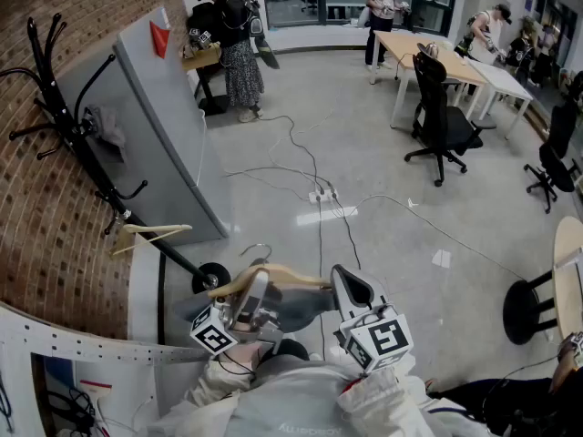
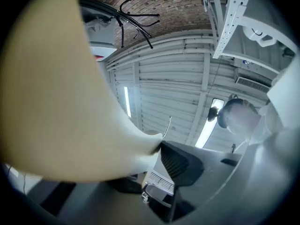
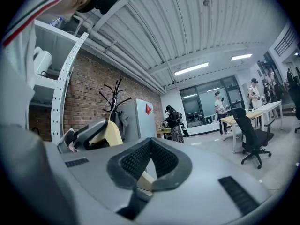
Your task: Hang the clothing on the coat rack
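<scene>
I hold a wooden hanger (image 1: 278,276) low in the head view, with its metal hook (image 1: 258,248) pointing up and grey clothing (image 1: 305,309) hanging under it. My left gripper (image 1: 248,300) is shut on the hanger's left arm; in the left gripper view the pale wood (image 2: 56,88) fills the left side and a black pad (image 2: 180,162) presses on it. My right gripper (image 1: 351,285) is shut on the hanger's right end, where a bit of wood (image 3: 146,181) shows between the closed pads (image 3: 124,163). The black coat rack (image 1: 82,148) stands to the left by the brick wall.
The rack carries a bare wooden hanger (image 1: 150,235) and a grey garment (image 1: 107,127); its round base (image 1: 211,277) is just ahead of my left gripper. A grey cabinet (image 1: 168,116) stands behind it. Cables and a power strip (image 1: 323,194) lie on the floor; office chairs (image 1: 442,116), tables and people are farther off.
</scene>
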`<state>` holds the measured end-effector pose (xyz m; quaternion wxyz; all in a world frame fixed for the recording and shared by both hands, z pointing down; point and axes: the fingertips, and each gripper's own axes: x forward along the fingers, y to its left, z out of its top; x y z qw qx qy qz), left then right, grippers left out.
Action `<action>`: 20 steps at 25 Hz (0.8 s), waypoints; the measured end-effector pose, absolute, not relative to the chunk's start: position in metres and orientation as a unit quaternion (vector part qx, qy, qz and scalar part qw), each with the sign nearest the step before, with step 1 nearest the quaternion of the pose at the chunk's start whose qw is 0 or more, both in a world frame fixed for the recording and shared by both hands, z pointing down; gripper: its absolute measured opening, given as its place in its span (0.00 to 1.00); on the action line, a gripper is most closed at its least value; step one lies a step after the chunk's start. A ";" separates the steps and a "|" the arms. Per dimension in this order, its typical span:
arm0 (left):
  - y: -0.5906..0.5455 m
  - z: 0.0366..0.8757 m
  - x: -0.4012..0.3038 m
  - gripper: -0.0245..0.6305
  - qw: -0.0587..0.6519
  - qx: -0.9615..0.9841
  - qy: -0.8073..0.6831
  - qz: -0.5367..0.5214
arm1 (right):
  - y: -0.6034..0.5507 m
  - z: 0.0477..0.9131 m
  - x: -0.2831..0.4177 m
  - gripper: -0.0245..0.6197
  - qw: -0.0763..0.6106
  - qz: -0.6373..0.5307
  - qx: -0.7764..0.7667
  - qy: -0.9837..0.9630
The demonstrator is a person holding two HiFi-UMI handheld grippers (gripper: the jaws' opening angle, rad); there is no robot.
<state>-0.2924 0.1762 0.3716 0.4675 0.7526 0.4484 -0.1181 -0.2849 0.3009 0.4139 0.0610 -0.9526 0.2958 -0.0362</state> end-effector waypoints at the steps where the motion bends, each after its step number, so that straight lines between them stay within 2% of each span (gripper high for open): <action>1: 0.179 0.371 -0.291 0.22 0.467 0.753 0.449 -0.120 | 0.303 0.416 -0.284 0.08 0.062 -0.036 -0.953 0.296; 10: 0.183 0.377 -0.266 0.22 0.468 0.753 0.449 -0.114 | 0.307 0.425 -0.259 0.08 0.068 -0.044 -0.954 0.289; 20: 0.173 0.374 -0.200 0.22 0.471 0.745 0.460 -0.110 | 0.290 0.423 -0.194 0.08 0.064 -0.042 -0.956 0.283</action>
